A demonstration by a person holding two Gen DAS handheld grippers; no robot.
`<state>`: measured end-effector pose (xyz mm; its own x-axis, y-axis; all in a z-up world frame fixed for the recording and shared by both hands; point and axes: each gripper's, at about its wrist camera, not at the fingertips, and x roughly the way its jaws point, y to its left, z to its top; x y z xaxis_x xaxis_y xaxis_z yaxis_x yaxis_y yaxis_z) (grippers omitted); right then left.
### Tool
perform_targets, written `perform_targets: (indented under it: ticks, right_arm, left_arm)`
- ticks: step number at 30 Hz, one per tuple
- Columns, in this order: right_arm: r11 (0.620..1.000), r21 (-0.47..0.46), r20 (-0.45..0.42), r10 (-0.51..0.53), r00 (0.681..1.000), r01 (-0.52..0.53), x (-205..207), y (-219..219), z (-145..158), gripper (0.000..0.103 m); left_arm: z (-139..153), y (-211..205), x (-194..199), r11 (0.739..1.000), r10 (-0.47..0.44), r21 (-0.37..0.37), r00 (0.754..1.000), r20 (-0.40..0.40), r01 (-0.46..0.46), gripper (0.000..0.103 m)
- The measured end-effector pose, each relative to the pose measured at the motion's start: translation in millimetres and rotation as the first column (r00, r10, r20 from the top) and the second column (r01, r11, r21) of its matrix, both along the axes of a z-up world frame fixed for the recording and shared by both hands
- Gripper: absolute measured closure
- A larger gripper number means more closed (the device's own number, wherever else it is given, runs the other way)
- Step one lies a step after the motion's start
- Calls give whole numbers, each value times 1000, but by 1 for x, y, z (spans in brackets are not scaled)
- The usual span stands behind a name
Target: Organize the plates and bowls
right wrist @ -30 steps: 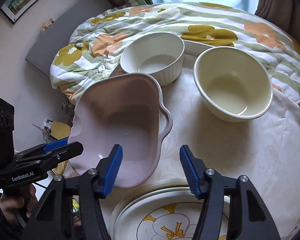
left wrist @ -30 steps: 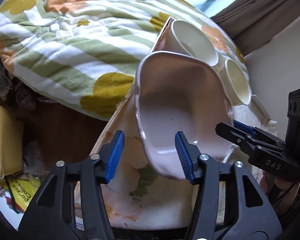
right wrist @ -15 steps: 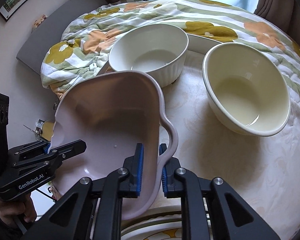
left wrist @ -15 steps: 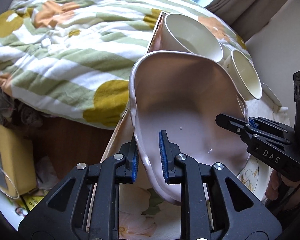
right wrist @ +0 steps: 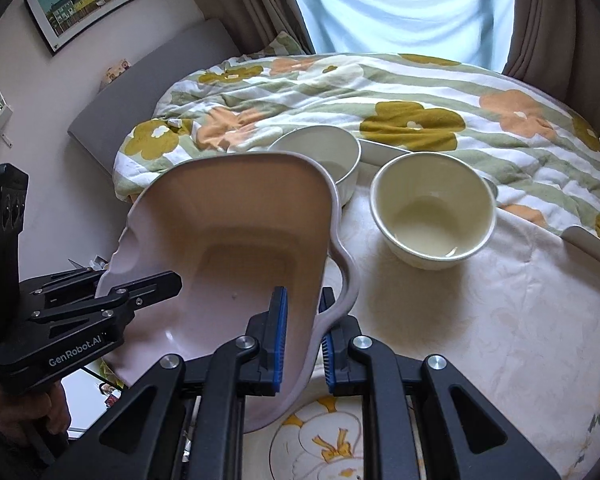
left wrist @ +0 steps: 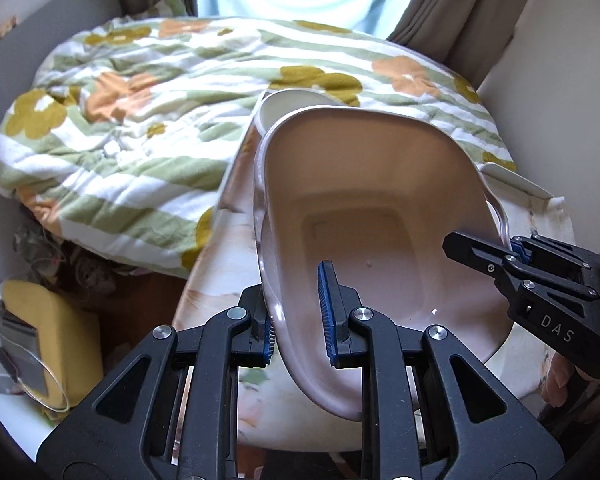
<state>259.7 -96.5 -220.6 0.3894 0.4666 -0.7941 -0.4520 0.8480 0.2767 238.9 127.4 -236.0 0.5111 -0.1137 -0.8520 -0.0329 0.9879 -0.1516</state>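
A pink baking dish [left wrist: 364, 216] with handles is held up off the table, tilted, by both grippers. My left gripper [left wrist: 298, 314] is shut on its left rim; it also shows in the right wrist view [right wrist: 140, 292]. My right gripper [right wrist: 303, 340] is shut on the dish [right wrist: 228, 240] at its right handle; it also shows in the left wrist view [left wrist: 512, 246]. A white ribbed bowl [right wrist: 320, 156] and a cream bowl [right wrist: 432, 208] stand on the table behind. A plate with a yellow bow pattern [right wrist: 324, 440] lies under the dish.
The table has a cream floral cloth [right wrist: 500, 320]. A flowered green-striped quilt [right wrist: 380, 96] lies on the bed behind it. A white tray edge [right wrist: 380, 152] sits behind the bowls. A yellow box [left wrist: 56, 340] stands on the floor at left.
Both grippers closed on the pink dish's rims, and the dish has been lifted and tilted up off the table, now over the patterned plate.
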Motion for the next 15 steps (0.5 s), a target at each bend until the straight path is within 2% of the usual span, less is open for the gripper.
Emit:
perform_targets:
  ticks: [4, 9, 12, 15]
  right_arm:
    - [999, 36, 29, -38, 999, 37, -25, -48, 17, 89]
    - [992, 45, 44, -121, 992, 119, -63, -120, 27, 89]
    - [982, 36, 53, -185, 981, 183, -85, -166, 29, 89]
    - [968, 19, 45, -250, 967, 249, -103, -210, 25, 89]
  left_arm:
    - [22, -51, -22, 999, -43, 18, 998, 39, 42, 87]
    - [34, -126, -46, 993, -121, 15, 991, 56, 120, 87]
    - [34, -177, -58, 983, -184, 0, 981, 60, 184, 87]
    - [23, -224, -65, 970, -240, -40, 970, 42, 242, 87]
